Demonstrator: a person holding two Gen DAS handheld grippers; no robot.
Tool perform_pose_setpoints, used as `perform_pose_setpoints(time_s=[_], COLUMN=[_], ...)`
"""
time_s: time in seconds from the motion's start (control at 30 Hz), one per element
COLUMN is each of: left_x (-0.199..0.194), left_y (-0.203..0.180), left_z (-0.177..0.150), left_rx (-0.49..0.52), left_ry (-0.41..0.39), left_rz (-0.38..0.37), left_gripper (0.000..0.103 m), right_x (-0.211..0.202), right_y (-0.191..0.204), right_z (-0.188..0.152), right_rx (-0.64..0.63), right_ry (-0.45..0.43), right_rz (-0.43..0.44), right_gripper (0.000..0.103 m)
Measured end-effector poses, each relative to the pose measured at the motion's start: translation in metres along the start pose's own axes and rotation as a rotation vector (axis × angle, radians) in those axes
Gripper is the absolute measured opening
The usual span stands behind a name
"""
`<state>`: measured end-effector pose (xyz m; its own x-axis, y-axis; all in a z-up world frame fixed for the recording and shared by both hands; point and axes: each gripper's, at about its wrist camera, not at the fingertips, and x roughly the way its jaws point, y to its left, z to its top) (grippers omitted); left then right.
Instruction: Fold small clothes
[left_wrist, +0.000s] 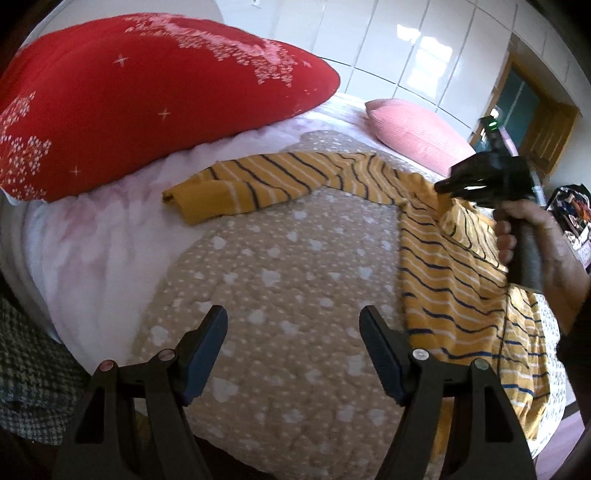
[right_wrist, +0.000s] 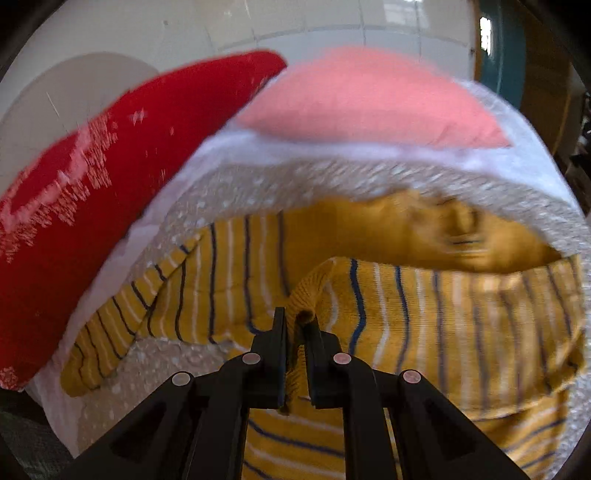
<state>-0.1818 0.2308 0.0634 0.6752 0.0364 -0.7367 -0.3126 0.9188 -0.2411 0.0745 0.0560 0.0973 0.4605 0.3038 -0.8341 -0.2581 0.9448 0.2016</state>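
Observation:
A yellow striped top (left_wrist: 443, 266) lies on the beige dotted quilt (left_wrist: 280, 266), one sleeve (left_wrist: 236, 188) stretched to the left. My left gripper (left_wrist: 293, 325) is open and empty above bare quilt, left of the top's body. My right gripper (right_wrist: 295, 321) is shut on a fold of the striped top (right_wrist: 406, 306) and holds that edge lifted. It also shows in the left wrist view (left_wrist: 448, 186), held by a hand at the top's far right side.
A large red pillow (left_wrist: 140, 99) and a pink pillow (left_wrist: 413, 136) lie at the head of the bed on a white sheet (left_wrist: 92, 240). White wardrobe doors (left_wrist: 406, 48) stand behind. The bed edge is near me.

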Motion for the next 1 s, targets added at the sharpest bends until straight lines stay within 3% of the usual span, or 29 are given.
perform_pose_setpoints(time_s=[0.1,0.17,0.2,0.3,0.43,0.53,0.6,0.87,1.0], left_x=[0.001,-0.002,-0.004,-0.008,-0.018,-0.025,-0.03,-0.046,-0.047], left_y=[0.013,0.021,0.024,0.038,0.06,0.075,0.083,0.107,0.107], left_z=[0.002,0.001,0.001,0.001,0.001,0.0,-0.001,-0.005,-0.005], left_rx=[-0.027,-0.042,-0.049,-0.083,-0.142,-0.174,-0.193,-0.245,-0.249], left_ry=[-0.003,-0.01,-0.015,-0.028,-0.048,-0.058,-0.067,-0.099,-0.099], left_rz=[0.005,0.009,0.015,0.024,0.059,0.082,0.094,0.111,0.106], left_gripper=[0.073,0.073,0.073,0.073,0.073,0.073,0.073,0.073,0.073], right_x=[0.036,0.056,0.059,0.044,0.007,-0.009,-0.004,0.045,0.062], right_y=[0.012,0.019,0.022,0.038,0.077,0.112,0.134,0.192,0.213], right_z=[0.0,-0.002,-0.002,0.0,-0.016,-0.043,-0.059,-0.106,-0.118], right_rx=[0.005,0.012,0.01,-0.031,-0.178,-0.292,-0.329,-0.171,-0.098], right_ry=[0.068,0.111,0.119,0.077,0.026,0.036,0.069,0.242,0.263], right_rz=[0.024,0.044,0.063,0.09,0.102,0.165,0.209,0.465,0.467], right_gripper=[0.017,0.032,0.033,0.036,0.048,0.059,0.06,0.06,0.066])
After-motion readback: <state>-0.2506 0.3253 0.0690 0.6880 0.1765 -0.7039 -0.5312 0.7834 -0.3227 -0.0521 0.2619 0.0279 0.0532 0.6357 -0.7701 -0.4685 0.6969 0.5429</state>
